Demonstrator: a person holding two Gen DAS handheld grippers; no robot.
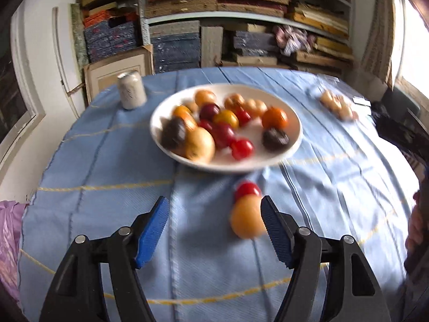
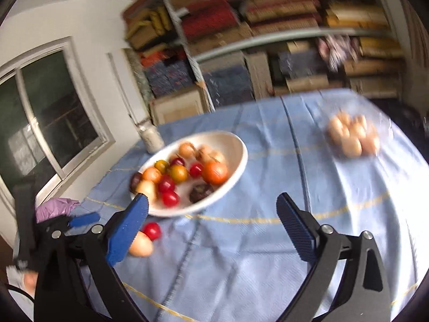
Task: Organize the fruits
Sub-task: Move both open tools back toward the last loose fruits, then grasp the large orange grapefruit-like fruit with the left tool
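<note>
A white bowl (image 1: 295, 136) with several red, orange, yellow and dark fruits stands mid-table on the blue cloth; in the right wrist view the bowl (image 2: 238, 145) lies up and left. Two loose fruits lie in front of it: a pale orange fruit (image 1: 245, 218) and a small red fruit (image 1: 246, 189). My left gripper (image 1: 214, 230) is open, nothing between its blue pads; the orange fruit lies just inside its right pad. My right gripper (image 2: 213, 229) is wide open over bare cloth. The same orange fruit (image 2: 142, 245) and red fruit (image 2: 152, 230) show beside its left pad.
A white can (image 1: 131, 90) stands at the back left of the table. A cluster of pale round fruits (image 1: 337, 104) in clear packaging lies at the far right, (image 2: 354, 138). Shelves of stacked boxes fill the wall behind. A hand (image 1: 417, 230) shows at the right edge.
</note>
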